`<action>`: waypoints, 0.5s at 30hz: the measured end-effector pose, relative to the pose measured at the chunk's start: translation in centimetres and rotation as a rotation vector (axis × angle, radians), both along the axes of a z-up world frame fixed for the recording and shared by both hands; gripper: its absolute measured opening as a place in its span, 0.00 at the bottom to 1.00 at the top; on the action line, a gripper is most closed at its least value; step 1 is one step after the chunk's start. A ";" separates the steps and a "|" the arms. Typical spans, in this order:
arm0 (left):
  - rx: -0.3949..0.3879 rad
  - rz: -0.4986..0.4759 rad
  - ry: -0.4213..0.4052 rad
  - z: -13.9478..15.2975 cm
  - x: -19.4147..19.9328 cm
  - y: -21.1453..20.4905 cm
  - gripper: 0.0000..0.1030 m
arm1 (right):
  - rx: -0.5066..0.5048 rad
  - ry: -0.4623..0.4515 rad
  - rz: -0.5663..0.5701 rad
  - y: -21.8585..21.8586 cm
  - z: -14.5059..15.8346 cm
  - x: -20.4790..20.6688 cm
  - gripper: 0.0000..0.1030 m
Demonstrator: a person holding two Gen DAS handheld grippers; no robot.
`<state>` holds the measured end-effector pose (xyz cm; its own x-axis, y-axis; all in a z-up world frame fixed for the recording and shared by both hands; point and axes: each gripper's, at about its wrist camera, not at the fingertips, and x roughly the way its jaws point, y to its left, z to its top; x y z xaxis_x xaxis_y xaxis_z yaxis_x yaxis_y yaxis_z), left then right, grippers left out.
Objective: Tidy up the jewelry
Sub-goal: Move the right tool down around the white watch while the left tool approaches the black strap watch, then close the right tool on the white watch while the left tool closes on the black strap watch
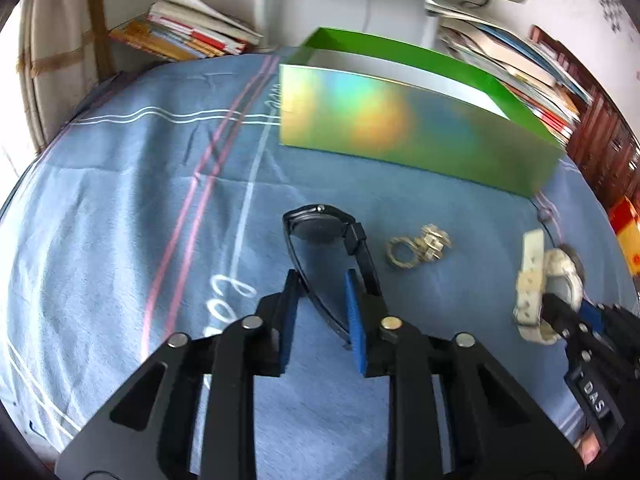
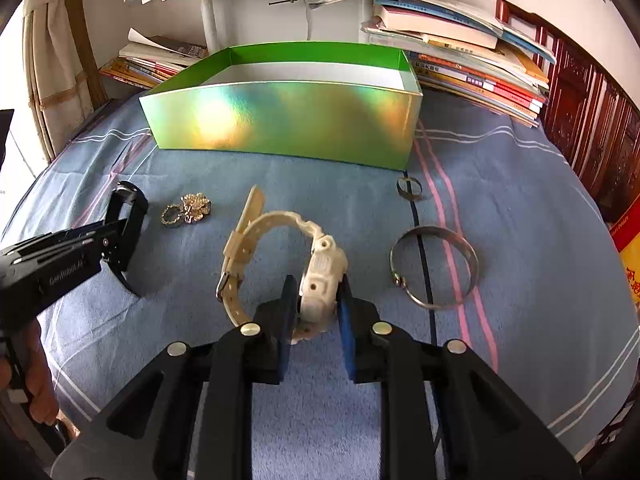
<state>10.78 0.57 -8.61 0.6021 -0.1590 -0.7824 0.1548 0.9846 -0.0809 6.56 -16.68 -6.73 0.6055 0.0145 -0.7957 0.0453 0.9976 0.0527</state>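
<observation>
Both tools are already closed on something: the left tool [image 1: 322, 300] has its blue pads narrowed onto the strap of the black watch [image 1: 320, 226], and the right tool [image 2: 316, 304] is clamped on the case of the white watch [image 2: 320, 276]. Each watch sits on the blue striped cloth [image 2: 520, 240] over the surface, just short of the green holographic box [image 2: 280, 120], which stands open behind them.

Lifting looks like the step in hand. I'd raise each watch straight up until it clears the near wall of the box, then carry it over the rim and lower it before letting go. The black strap is thin and only caught at one side, so a slow lift seems wise, or the watch head may swing.

Waiting on the cloth are a gold brooch [image 2: 188, 208], a silver bangle [image 2: 434, 268] and a small ring [image 2: 409, 188].
</observation>
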 end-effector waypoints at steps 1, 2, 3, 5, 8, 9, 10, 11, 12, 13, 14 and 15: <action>0.000 -0.012 0.000 0.0 -0.3 -0.3 0.18 | 0.004 0.000 -0.001 -0.1 0.0 -0.1 0.20; 0.002 -0.023 0.001 0.0 -0.6 -0.6 0.16 | 0.010 0.001 -0.002 -0.1 0.0 -0.3 0.20; 0.003 -0.040 0.003 0.0 -1.0 -1.0 0.16 | 0.013 0.002 -0.003 -0.2 0.0 -0.4 0.20; 0.007 -0.073 0.007 0.0 -1.8 -1.7 0.16 | 0.025 0.004 -0.006 -0.4 -0.1 -0.6 0.20; 0.033 -0.112 -0.002 0.0 -3.1 -2.8 0.16 | 0.043 0.005 -0.011 -0.7 -0.1 -0.9 0.20; 0.042 -0.117 -0.005 0.0 -3.3 -2.9 0.16 | 0.047 0.005 -0.012 -0.7 -0.1 -1.0 0.20; 0.047 -0.118 -0.007 0.0 -3.5 -3.0 0.16 | 0.051 0.004 -0.013 -0.8 -0.1 -1.1 0.20; 0.052 -0.117 -0.008 -0.1 -3.6 -3.1 0.16 | 0.052 0.004 -0.014 -0.8 -0.1 -1.1 0.20; 0.057 -0.115 -0.009 -0.1 -3.7 -3.1 0.16 | 0.053 0.003 -0.015 -0.8 -0.1 -1.2 0.20; 0.059 -0.113 -0.009 -0.2 -3.7 -3.1 0.16 | 0.053 0.001 -0.017 -0.8 0.0 -1.3 0.20; 0.061 -0.112 -0.010 -0.2 -3.8 -3.0 0.16 | 0.055 0.000 -0.017 -0.9 0.0 -1.3 0.20; 0.067 -0.109 -0.012 -0.2 -3.8 -3.1 0.17 | 0.057 -0.002 -0.018 -0.9 0.1 -1.4 0.20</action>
